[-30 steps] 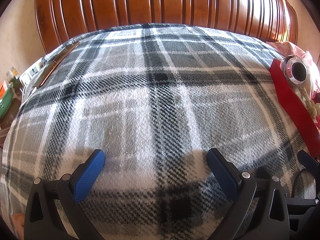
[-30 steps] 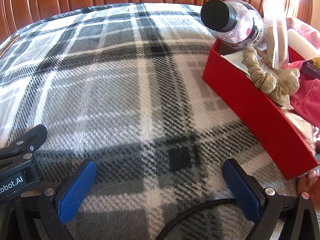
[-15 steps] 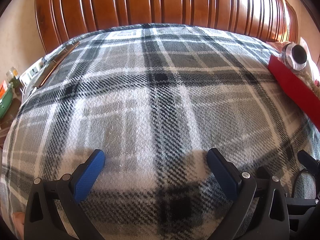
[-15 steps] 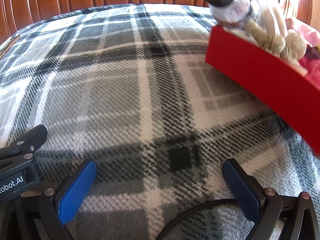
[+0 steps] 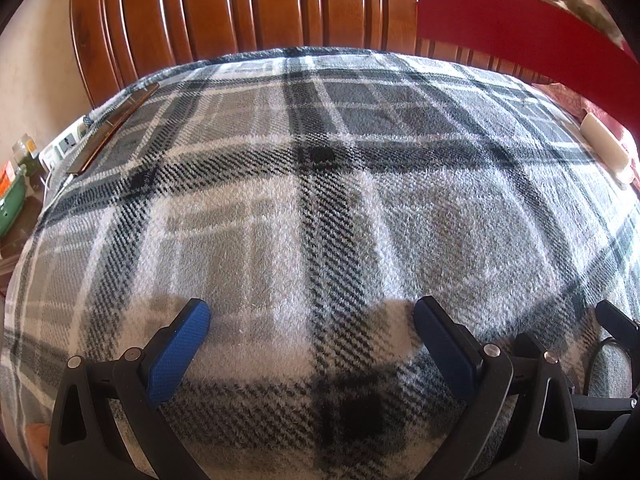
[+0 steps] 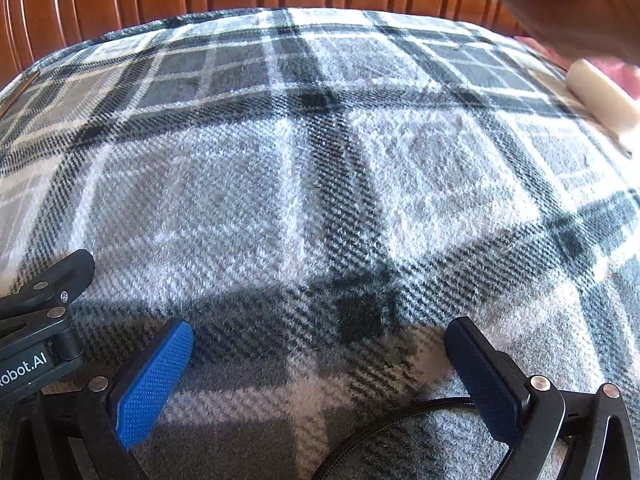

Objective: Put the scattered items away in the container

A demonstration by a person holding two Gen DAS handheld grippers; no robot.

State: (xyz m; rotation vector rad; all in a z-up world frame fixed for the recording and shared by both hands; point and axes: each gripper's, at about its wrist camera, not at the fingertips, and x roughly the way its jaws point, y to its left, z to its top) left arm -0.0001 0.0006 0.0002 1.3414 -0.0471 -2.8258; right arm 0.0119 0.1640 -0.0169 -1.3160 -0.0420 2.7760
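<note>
The left gripper [image 5: 308, 344] has its blue fingers [image 5: 178, 352] spread wide, with nothing between them. They sit low over the checked blanket [image 5: 320, 208] on the bed. The right gripper [image 6: 316, 372] is spread wide too and holds nothing; its fingers [image 6: 154, 380] are close above the blanket. The red box [image 5: 520, 36] is up in the air at the top right, off the bed, in front of the wooden headboard [image 5: 248, 4]. A white tube [image 5: 604, 146] lies at the blanket's right edge.
</note>
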